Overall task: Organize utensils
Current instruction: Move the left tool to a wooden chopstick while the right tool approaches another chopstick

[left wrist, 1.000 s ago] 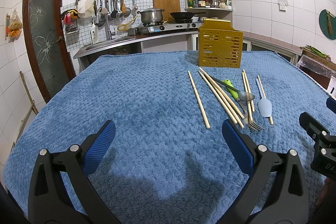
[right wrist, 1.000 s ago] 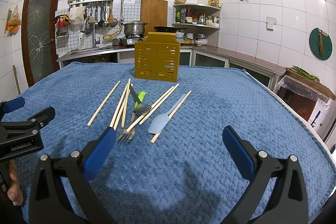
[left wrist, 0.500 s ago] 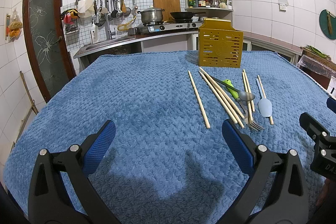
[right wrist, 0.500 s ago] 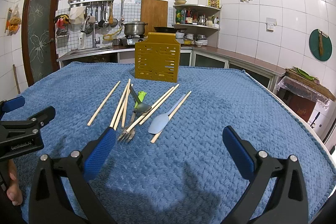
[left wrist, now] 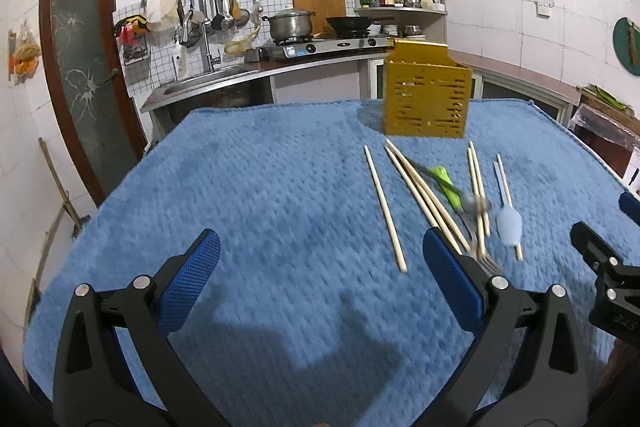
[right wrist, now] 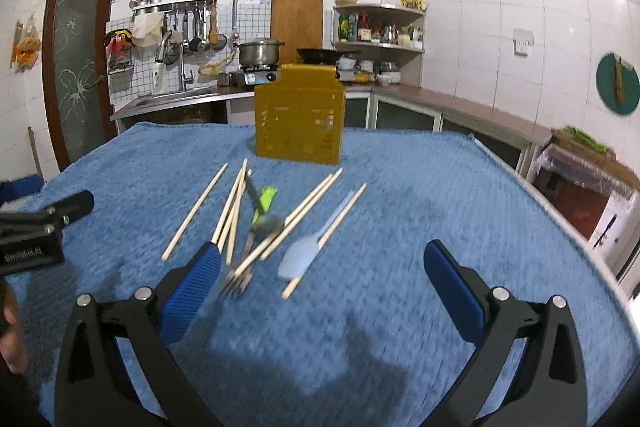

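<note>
Several wooden chopsticks (left wrist: 385,205) (right wrist: 194,211), a fork (right wrist: 240,277), a metal spoon with a green handle (left wrist: 444,183) (right wrist: 264,205) and a pale blue spoon (left wrist: 509,225) (right wrist: 298,259) lie loose on the blue towel. A yellow slotted utensil holder (left wrist: 426,95) (right wrist: 300,119) stands upright behind them. My left gripper (left wrist: 320,275) is open and empty, left of the utensils. My right gripper (right wrist: 322,283) is open and empty, just short of the fork and pale spoon.
The blue towel (left wrist: 260,195) covers the table. The table edge runs along the right (right wrist: 560,211). Behind are a sink counter, a stove with a pot (left wrist: 290,25) and corner shelves. Each gripper shows at the edge of the other's view (left wrist: 608,279) (right wrist: 36,227).
Both grippers have moved forward toward the utensils, which now sit closer and lower in both views. The views are motion-blurred. Both stay open.
</note>
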A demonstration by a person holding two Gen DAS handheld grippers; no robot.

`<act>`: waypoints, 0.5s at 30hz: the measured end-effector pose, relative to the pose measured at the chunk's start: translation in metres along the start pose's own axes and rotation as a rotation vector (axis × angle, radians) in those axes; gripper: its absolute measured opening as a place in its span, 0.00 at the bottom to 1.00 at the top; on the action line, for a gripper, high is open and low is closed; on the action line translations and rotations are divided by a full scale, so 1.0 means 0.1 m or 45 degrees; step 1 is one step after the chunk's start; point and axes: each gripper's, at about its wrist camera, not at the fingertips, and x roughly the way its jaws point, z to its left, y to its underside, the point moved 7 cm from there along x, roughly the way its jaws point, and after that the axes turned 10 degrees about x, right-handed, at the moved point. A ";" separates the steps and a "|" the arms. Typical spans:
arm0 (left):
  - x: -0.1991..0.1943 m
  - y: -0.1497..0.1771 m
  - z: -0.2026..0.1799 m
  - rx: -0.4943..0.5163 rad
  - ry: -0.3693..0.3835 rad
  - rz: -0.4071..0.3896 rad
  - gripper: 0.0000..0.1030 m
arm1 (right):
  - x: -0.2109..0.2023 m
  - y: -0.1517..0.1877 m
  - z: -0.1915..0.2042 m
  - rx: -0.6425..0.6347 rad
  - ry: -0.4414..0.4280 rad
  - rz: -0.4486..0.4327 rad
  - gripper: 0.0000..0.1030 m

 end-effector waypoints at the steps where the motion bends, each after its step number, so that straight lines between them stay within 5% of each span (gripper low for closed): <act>1: 0.02 -0.05 0.01 0.005 0.004 0.006 0.95 | 0.03 -0.03 0.02 -0.019 0.003 -0.002 0.96; 10: 0.49 -0.43 0.05 0.004 0.062 0.112 0.95 | 0.52 -0.39 -0.03 -0.085 0.086 0.064 0.96; 15: 0.82 -0.59 0.01 -0.033 0.084 0.134 0.95 | 1.03 -0.48 -0.18 0.005 0.095 0.175 0.96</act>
